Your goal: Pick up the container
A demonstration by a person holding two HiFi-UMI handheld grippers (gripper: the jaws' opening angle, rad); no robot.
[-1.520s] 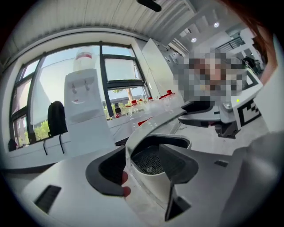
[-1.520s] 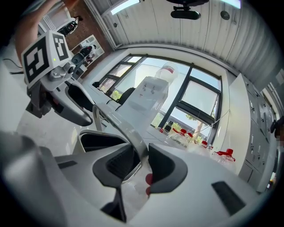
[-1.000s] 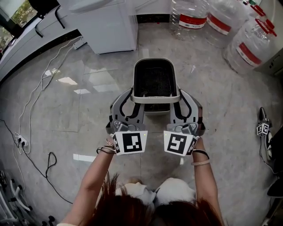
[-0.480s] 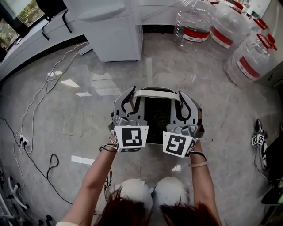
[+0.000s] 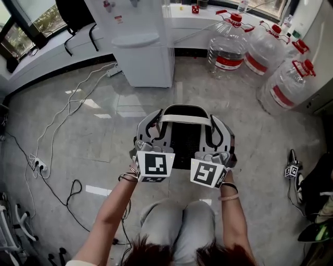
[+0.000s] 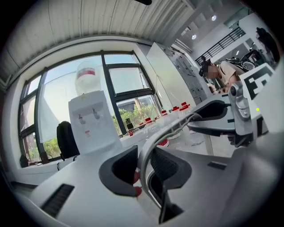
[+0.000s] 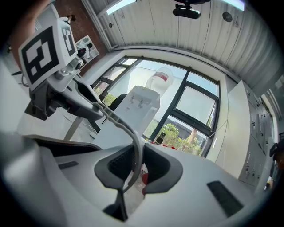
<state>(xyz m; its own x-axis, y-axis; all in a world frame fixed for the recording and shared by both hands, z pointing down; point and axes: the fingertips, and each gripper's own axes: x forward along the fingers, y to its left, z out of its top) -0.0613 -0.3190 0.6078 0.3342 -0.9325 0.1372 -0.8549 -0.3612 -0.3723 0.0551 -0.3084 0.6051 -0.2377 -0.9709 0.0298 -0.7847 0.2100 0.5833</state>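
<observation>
Container (image 5: pixel 184 139) matt black mesh; floor (image 5: pixel 78 150) glossy polished tile.

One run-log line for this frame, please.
left gripper: jaws just closed, shut on white rim | right gripper: jaws just closed, shut on rim | black mesh container: held between both grippers over floor

The floor (image 5: pixel 78 140) is glossy pale grey tile, and a white water dispenser (image 5: pixel 143 49) stands on it against the wall under the window. To the right of the dispenser three large clear water bottles (image 5: pixel 227 49) with red caps and red labels stand close together. Farther right and nearer the person lies a dark tool with a marker cube (image 5: pixel 292 171). Just left of the dispenser stands a black office chair (image 5: pixel 73 15), and from the dispenser's left foot white cables (image 5: pixel 67 105) trail across the tiles to a white power strip (image 5: pixel 37 165), with a black cable (image 5: pixel 74 186) looping beyond it.
</observation>
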